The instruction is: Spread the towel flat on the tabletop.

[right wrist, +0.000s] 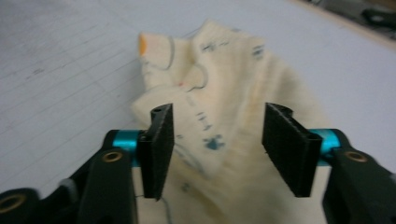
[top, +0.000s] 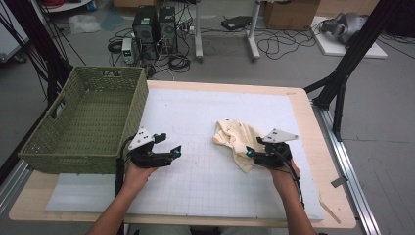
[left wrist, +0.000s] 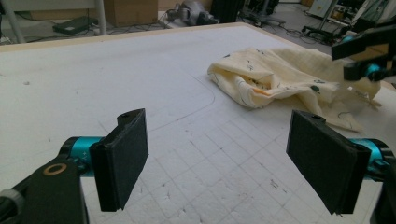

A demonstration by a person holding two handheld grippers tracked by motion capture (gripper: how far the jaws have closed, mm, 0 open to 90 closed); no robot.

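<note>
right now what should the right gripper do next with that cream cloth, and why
Probably lower the right gripper a little and close on the cream cloth. Its jaws stand open with the crumpled fabric between and just beyond them, not yet pinched, while the left gripper is open over the bare mat.

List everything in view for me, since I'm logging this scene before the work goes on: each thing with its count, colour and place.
cloth: one, cream with small dark and orange marks, crumpled on the right half of the mat
basket: one, green woven, at the table's left edge
mat: one, white with a faint grid, covering most of the table
table: one, light wood, under the mat
computer towers: two, black, on the floor beyond the table
cardboard box: one, brown, on the floor far behind
left gripper: one, black, jaws open over bare mat beside the basket
right gripper: one, black, jaws open over the cloth
</note>
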